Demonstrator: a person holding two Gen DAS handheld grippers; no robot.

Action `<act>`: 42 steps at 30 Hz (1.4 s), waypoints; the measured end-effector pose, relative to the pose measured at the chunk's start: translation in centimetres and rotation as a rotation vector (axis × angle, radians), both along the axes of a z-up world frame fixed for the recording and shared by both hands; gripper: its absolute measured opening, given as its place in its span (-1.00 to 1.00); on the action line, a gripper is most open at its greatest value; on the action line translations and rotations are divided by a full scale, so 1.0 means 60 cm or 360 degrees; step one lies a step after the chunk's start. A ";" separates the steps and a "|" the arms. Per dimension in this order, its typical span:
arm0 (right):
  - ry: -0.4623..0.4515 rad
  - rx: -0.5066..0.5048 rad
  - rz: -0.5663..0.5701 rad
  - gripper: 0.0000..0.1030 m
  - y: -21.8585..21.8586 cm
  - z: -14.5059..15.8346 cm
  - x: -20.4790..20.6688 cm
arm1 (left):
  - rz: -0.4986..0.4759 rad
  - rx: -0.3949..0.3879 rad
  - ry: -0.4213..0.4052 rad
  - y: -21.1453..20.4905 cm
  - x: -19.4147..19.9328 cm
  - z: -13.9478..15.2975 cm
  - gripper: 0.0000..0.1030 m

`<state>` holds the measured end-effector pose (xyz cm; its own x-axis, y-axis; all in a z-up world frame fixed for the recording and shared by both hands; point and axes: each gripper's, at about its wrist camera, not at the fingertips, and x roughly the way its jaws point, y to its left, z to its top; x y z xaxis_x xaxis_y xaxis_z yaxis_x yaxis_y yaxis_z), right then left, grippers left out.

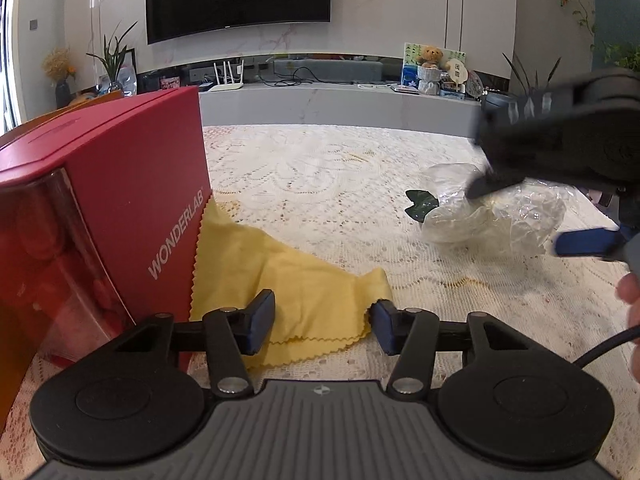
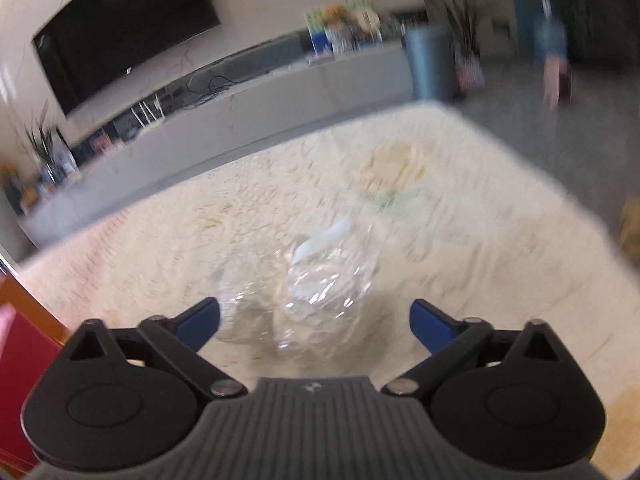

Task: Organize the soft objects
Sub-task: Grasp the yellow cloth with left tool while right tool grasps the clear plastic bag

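Observation:
A yellow cloth with zigzag edges lies flat on the lace tablecloth, one corner tucked against a red box. My left gripper is open and low over the cloth's near edge, which lies between the blue pads. A crumpled clear plastic bag sits to the right. My right gripper is open and straddles the bag; its pads stand at the bag's sides without visibly pressing on it. The right wrist view is blurred.
The red box marked WONDERLAB stands upright at the left, close to my left gripper. A dark green leaf shape lies beside the bag. A pale yellow patch shows further back on the tablecloth. A hand is at the right edge.

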<state>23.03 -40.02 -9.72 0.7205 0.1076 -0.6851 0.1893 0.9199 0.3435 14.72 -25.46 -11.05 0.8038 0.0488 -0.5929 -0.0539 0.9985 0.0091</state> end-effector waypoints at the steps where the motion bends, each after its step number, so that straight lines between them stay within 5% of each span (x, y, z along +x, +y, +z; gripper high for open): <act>1: 0.0013 -0.0048 0.0023 -0.06 0.004 0.001 0.001 | 0.0000 0.0001 0.0000 0.000 0.001 0.000 0.22; 3: -0.0008 -0.0179 0.0062 -0.20 0.012 0.008 -0.005 | -0.0003 0.0004 0.0002 -0.001 0.001 0.000 0.24; 6: -0.0002 -0.0127 0.0110 -0.32 0.000 0.011 -0.013 | -0.0024 0.0002 0.0006 -0.002 0.004 0.000 0.36; 12: 0.0160 -0.0306 0.0386 -0.27 -0.025 0.052 -0.096 | -0.0075 0.0004 0.0005 -0.001 0.003 -0.003 0.22; 14: 0.0224 -0.0348 0.0400 -0.10 -0.038 0.044 -0.116 | -0.0086 0.0013 0.0001 -0.003 0.000 -0.004 0.19; 16: 0.0330 -0.0407 0.0329 0.72 -0.050 0.037 -0.125 | -0.0097 0.0019 0.0000 -0.004 -0.002 -0.004 0.14; 17: 0.0363 -0.0485 0.0317 0.83 -0.050 0.040 -0.130 | -0.0100 0.0015 0.0001 -0.003 -0.002 -0.004 0.10; 19: 0.0330 -0.0605 0.0368 0.86 -0.043 0.055 -0.141 | -0.0106 0.0016 0.0004 -0.001 0.000 -0.002 0.02; 24: 0.0153 -0.0587 0.0514 0.94 -0.021 0.078 -0.145 | -0.0120 0.0037 -0.0006 -0.004 0.002 -0.004 -0.15; 30: 0.0188 -0.1165 0.0936 0.95 0.047 0.036 -0.155 | -0.0132 0.0030 -0.0006 -0.005 0.001 -0.006 -0.21; 35: 0.0184 -0.1361 0.0993 0.95 0.058 0.005 -0.142 | -0.0135 0.0020 -0.0002 -0.003 0.001 -0.007 -0.21; 37: 0.0072 -0.1469 0.1033 0.95 0.067 0.003 -0.139 | -0.0134 0.0019 -0.0002 -0.003 0.001 -0.007 -0.21; 42: -0.0072 -0.1463 0.1133 0.96 0.101 0.007 -0.128 | -0.0140 0.0016 0.0000 -0.002 0.003 -0.006 -0.22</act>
<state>15.37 -33.96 -9.32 0.7230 -0.0260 -0.6903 -0.4661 0.7193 -0.5152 14.90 -25.58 -11.43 0.8051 -0.0161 -0.5929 0.0339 0.9992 0.0189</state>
